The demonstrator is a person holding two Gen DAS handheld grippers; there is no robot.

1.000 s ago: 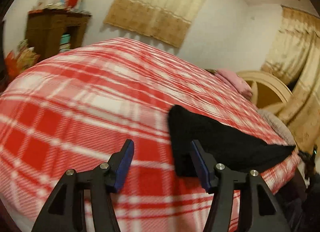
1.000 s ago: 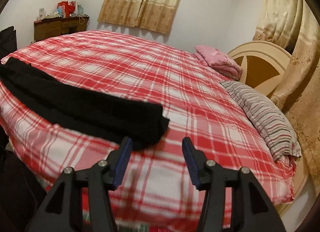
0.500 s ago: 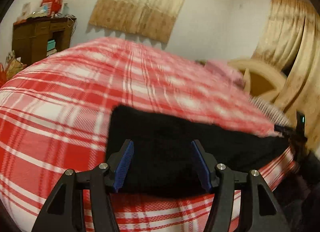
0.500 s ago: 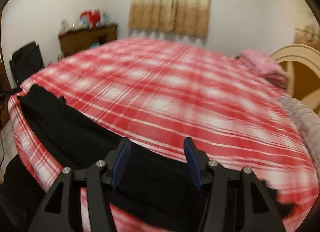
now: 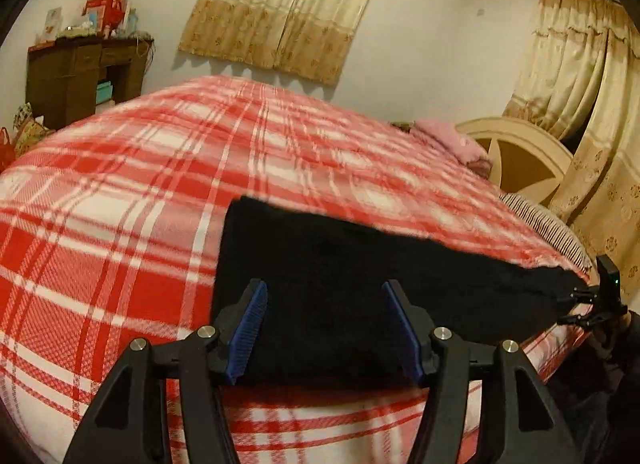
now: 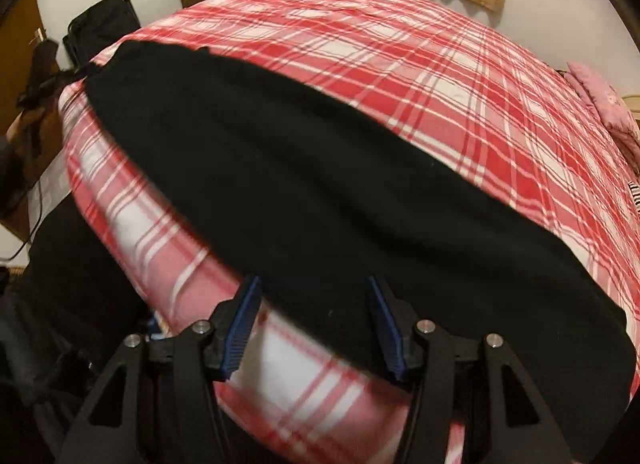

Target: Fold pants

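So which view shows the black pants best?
The right wrist view: the black pants stretch nearly full length along the bed edge. The left wrist view shows them foreshortened from one end, partly behind the gripper fingers.

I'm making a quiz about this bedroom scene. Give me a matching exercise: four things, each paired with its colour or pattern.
Things:
1. pants
2. bedspread
3. far pillow
4. curtain

Colours:
A. pink
B. beige-gold
C. black
D. red and white plaid

Pairs: 1-C, 2-D, 3-A, 4-B
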